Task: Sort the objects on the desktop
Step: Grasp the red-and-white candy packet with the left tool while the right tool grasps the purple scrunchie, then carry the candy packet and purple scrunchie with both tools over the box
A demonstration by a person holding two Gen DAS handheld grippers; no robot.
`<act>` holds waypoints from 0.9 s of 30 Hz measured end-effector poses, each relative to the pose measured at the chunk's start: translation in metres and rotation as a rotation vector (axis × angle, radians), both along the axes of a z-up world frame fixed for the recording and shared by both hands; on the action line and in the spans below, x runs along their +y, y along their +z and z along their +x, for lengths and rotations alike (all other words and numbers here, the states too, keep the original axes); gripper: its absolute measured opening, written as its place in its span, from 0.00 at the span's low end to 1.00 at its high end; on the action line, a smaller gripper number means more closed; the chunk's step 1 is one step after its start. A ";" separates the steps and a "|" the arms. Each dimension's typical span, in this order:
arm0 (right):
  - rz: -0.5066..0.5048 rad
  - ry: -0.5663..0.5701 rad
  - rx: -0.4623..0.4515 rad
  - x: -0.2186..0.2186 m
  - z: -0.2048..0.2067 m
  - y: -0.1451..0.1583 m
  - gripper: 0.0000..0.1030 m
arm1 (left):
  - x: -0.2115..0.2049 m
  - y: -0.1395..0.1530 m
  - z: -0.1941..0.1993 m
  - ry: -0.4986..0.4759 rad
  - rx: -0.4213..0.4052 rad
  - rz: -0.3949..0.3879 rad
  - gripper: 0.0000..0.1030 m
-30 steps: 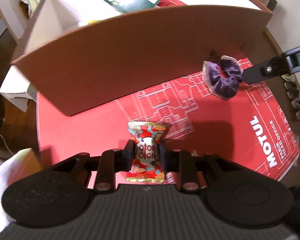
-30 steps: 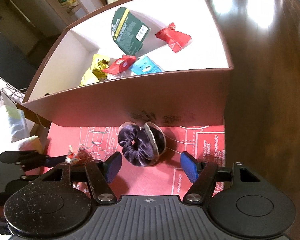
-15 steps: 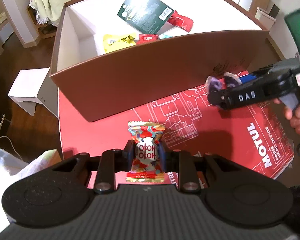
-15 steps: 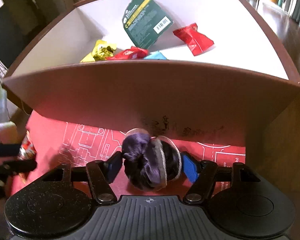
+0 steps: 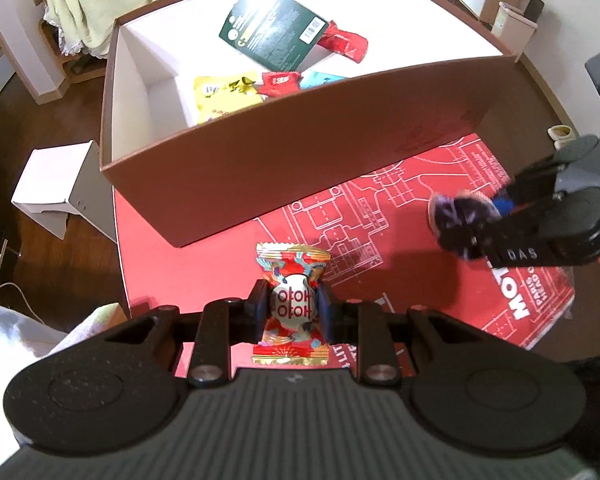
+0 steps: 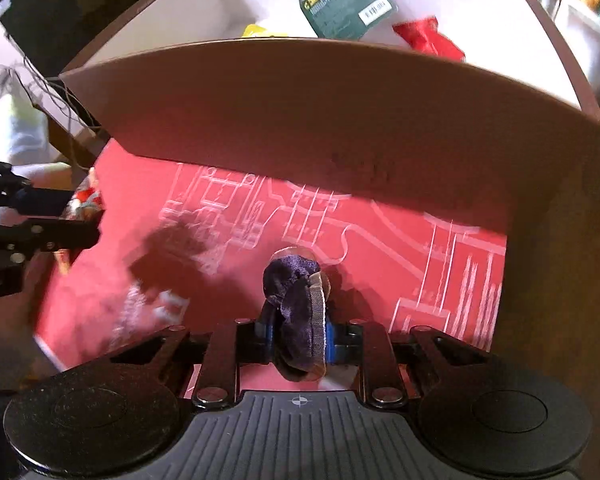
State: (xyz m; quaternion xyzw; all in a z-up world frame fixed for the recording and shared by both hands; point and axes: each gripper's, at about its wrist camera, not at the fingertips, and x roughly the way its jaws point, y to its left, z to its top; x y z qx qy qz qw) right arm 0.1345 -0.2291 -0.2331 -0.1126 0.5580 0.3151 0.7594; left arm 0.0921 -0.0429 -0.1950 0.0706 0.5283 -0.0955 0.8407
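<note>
The left gripper is squeezed tight on a candy. The candy is round and fat in the middle, with a shiny, crinkly wrapper in red and gold that fans out flat at both ends. It sits up off the red mat.

The right gripper is squeezed on a hair tie. The hair tie is soft, fuzzy and dark purple, all bunched up, with a thin see-through frill along one edge. It is held above the mat, in front of the box.

The mat is smooth and flat, with thin white lines drawn on it. Behind it stands a big box, brown outside and white inside, with stiff straight walls. Inside lie a flat dark green card, a puffy red packet and a crumpled yellow bag.
</note>
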 end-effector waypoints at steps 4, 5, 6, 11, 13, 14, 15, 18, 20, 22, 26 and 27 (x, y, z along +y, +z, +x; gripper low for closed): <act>0.092 -0.031 0.069 -0.010 -0.002 0.022 0.21 | -0.001 0.015 0.000 -0.019 -0.016 -0.001 0.21; 0.115 -0.037 0.075 -0.013 -0.001 0.030 0.21 | -0.001 0.020 0.001 -0.021 -0.018 0.000 0.21; 0.139 -0.042 0.080 -0.015 -0.001 0.038 0.21 | -0.001 0.025 0.002 -0.021 -0.019 0.004 0.21; 0.206 -0.067 0.056 -0.020 0.009 0.078 0.21 | -0.002 0.051 0.010 -0.015 -0.058 0.026 0.21; 0.221 -0.075 0.034 -0.021 0.015 0.092 0.21 | -0.003 0.062 0.014 -0.013 -0.081 0.029 0.21; 0.227 -0.079 0.022 -0.022 0.018 0.100 0.21 | -0.004 0.067 0.016 -0.015 -0.094 0.033 0.21; 0.233 -0.083 0.008 -0.022 0.021 0.107 0.21 | -0.005 0.072 0.019 -0.018 -0.106 0.039 0.21; 0.246 -0.090 -0.040 -0.021 0.032 0.125 0.21 | -0.008 0.082 0.028 -0.027 -0.134 0.053 0.21; 0.247 -0.092 -0.071 -0.019 0.039 0.136 0.21 | -0.011 0.089 0.035 -0.035 -0.152 0.061 0.21; 0.244 -0.091 -0.097 -0.018 0.047 0.142 0.21 | -0.013 0.094 0.042 -0.040 -0.167 0.068 0.21; 0.217 -0.074 -0.142 -0.013 0.062 0.152 0.21 | -0.017 0.103 0.056 -0.047 -0.190 0.081 0.21; 0.207 -0.068 -0.152 -0.011 0.065 0.154 0.21 | -0.018 0.104 0.060 -0.048 -0.195 0.085 0.21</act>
